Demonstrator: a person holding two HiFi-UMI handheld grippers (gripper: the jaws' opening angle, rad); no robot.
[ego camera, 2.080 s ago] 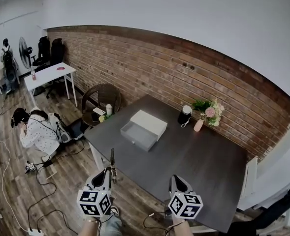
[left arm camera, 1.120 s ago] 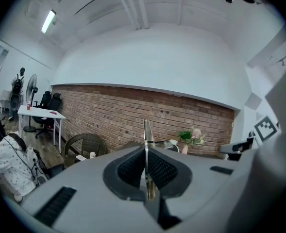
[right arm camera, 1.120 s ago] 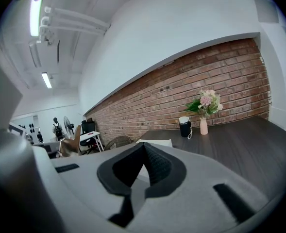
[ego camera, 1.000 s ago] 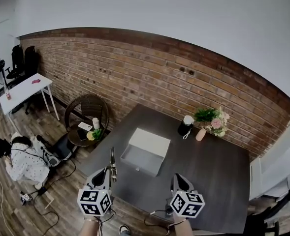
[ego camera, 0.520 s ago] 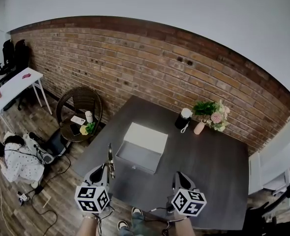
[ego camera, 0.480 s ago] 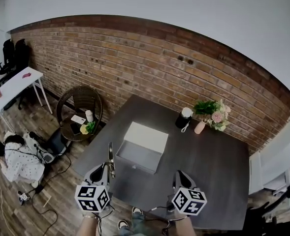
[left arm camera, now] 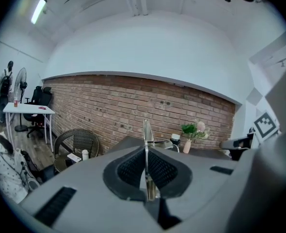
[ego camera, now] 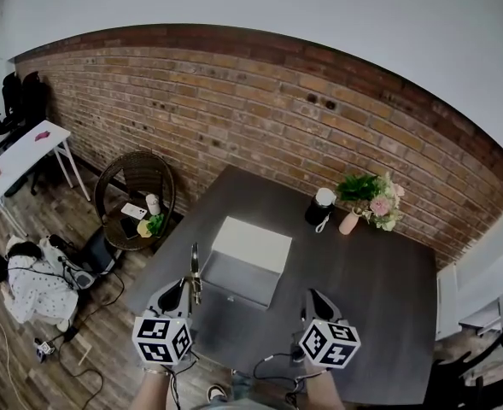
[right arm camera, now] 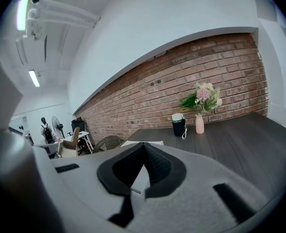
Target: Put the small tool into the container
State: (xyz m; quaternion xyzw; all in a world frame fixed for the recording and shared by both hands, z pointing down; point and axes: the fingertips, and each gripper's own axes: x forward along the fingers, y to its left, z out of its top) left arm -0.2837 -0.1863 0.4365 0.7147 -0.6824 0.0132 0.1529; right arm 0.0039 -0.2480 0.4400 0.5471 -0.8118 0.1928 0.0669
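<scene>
The left gripper (ego camera: pixel 191 287) pinches the small metal tool (ego camera: pixel 195 265). The right gripper (ego camera: pixel 312 296) is closed and empty. The open white drawer box (ego camera: pixel 251 244) sits at one o'clock from the tool.

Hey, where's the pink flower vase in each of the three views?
Head view: pink vase right of centre, on the table by the brick wall.
Left gripper view: pink vase just right of centre.
Right gripper view: pink vase right of centre.
Shared landmark: black cup immediately left of it.
</scene>
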